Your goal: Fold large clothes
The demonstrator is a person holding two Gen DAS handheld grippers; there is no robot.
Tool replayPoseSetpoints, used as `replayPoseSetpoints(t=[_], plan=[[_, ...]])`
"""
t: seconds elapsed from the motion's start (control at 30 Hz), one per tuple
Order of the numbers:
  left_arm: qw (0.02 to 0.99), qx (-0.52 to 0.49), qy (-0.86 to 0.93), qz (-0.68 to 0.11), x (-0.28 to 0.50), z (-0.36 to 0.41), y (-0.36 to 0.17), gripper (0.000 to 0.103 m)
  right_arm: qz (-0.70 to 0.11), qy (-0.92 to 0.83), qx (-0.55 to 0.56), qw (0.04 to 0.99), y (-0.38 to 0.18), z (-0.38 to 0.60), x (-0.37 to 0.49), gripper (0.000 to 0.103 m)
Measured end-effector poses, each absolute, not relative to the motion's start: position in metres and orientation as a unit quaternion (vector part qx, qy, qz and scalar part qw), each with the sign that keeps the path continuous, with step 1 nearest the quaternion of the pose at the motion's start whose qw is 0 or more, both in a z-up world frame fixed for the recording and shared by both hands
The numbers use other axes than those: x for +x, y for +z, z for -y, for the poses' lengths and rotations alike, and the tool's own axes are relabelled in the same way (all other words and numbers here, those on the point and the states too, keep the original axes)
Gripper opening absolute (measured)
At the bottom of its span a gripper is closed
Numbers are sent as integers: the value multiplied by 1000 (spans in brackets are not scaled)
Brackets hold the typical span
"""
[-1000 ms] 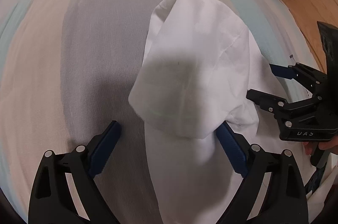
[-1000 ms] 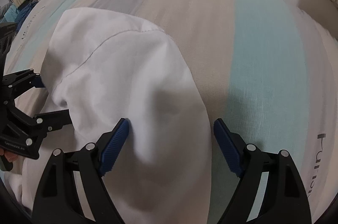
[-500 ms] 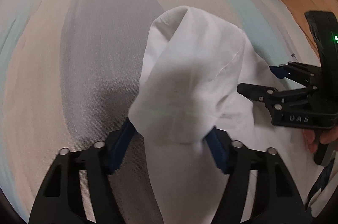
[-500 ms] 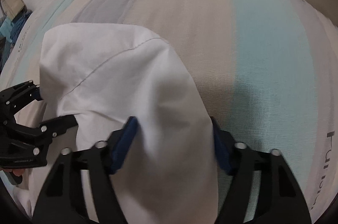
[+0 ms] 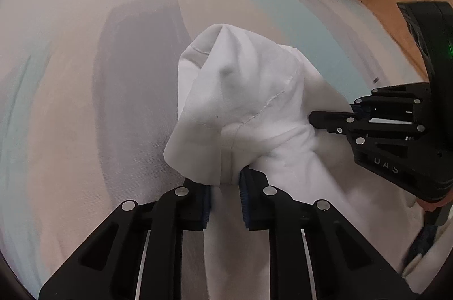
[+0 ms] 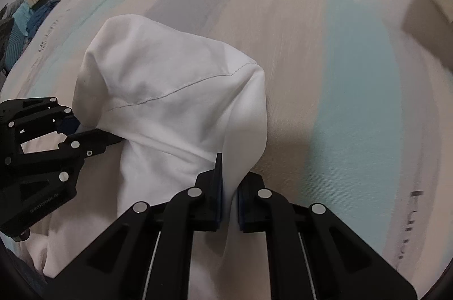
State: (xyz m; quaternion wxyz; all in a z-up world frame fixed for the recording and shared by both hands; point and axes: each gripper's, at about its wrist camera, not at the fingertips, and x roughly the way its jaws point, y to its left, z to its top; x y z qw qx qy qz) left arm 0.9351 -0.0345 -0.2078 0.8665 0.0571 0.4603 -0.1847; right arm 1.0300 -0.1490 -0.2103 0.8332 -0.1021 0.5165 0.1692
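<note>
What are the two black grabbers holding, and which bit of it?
Both pinch the white garment: the left gripper, closing, and the right gripper each clamp a bunched fold.

A white garment (image 5: 243,101), plain cotton with a stitched seam across its bunched top, stands in a soft peak on the striped bedcover (image 5: 85,130), its lower folds trailing toward the near edge.

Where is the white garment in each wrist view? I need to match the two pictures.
Left wrist view: white garment at centre, bunched up from between the left gripper, whose jaws are closing on it; right gripper pinches its right side.
Right wrist view: garment left of centre, clamped low by the right gripper; left gripper at its left edge.
Shared landmark: the teal stripe on the bedcover.
</note>
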Motion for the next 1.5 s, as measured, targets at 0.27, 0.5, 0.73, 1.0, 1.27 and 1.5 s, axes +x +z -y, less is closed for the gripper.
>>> replayPoseSetpoints(t=[0.27, 0.5, 0.73, 1.0, 1.27, 1.5], plan=[[883, 60, -174, -431, 894, 38, -172, 15, -483, 180, -116, 849, -164, 158, 993, 7], [894, 68, -162, -413, 848, 40, -148, 15, -466, 183, -124, 857, -139, 164, 949, 7], [904, 60, -145, -397, 790, 35, -132, 15, -444, 188, -132, 866, -113, 173, 876, 7], [908, 47, -130, -395, 717, 36, -128, 15, -450, 197, -127, 862, -114, 170, 814, 7], [908, 33, -102, -406, 652, 46, -146, 15, -464, 210, -132, 851, -124, 175, 752, 7], [901, 46, -102, -418, 619, 65, -162, 15, -483, 211, -120, 841, -141, 188, 710, 7]])
